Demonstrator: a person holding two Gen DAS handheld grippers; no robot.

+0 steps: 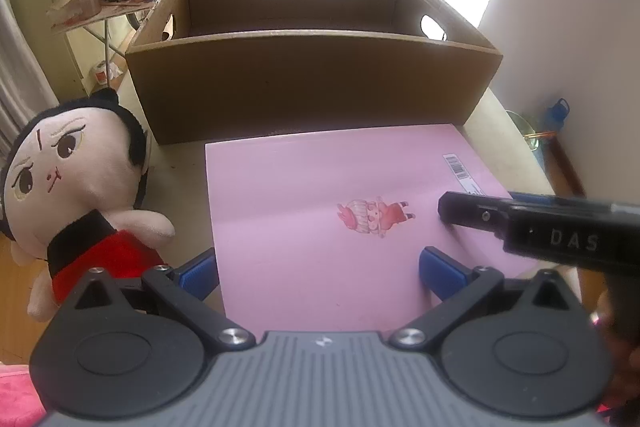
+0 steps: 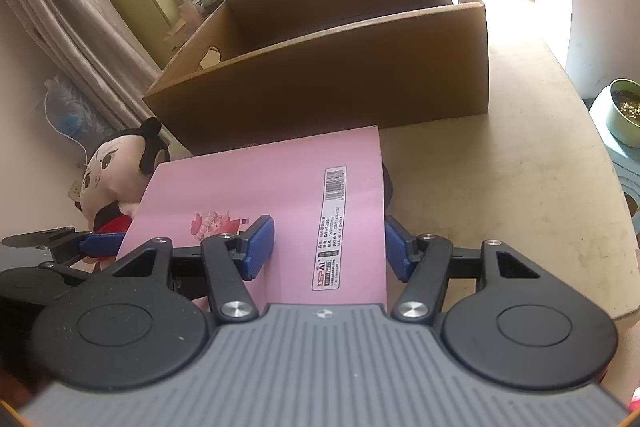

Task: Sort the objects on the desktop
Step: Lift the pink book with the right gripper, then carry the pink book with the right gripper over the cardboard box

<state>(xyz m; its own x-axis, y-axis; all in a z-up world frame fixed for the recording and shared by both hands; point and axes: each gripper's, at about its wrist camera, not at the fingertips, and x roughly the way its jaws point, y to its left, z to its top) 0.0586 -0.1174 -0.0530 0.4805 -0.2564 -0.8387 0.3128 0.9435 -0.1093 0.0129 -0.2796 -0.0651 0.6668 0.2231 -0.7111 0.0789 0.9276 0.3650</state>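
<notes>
Right wrist view: right gripper (image 2: 328, 247) half open around flat pink notebook (image 2: 256, 203); left gripper (image 1: 320, 267) wide open, holding nothing

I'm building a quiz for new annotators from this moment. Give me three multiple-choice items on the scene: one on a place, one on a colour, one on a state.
1. Where is the plush doll relative to the notebook in the left wrist view?
A. To its left
B. On top of it
C. Inside the box

2. What colour is the notebook cover?
A. Green
B. Pink
C. White

3. How does the right gripper stand?
A. Shut flat, far from the notebook
B. Holding the doll
C. Its fingers on either side of the notebook's right edge

Answers: 1 A, the doll lies on the table left of the cover; 2 B, the cover is plainly pink; 3 C, one blue pad lies over the cover, the other beyond its edge. The cardboard box stands behind.
</notes>
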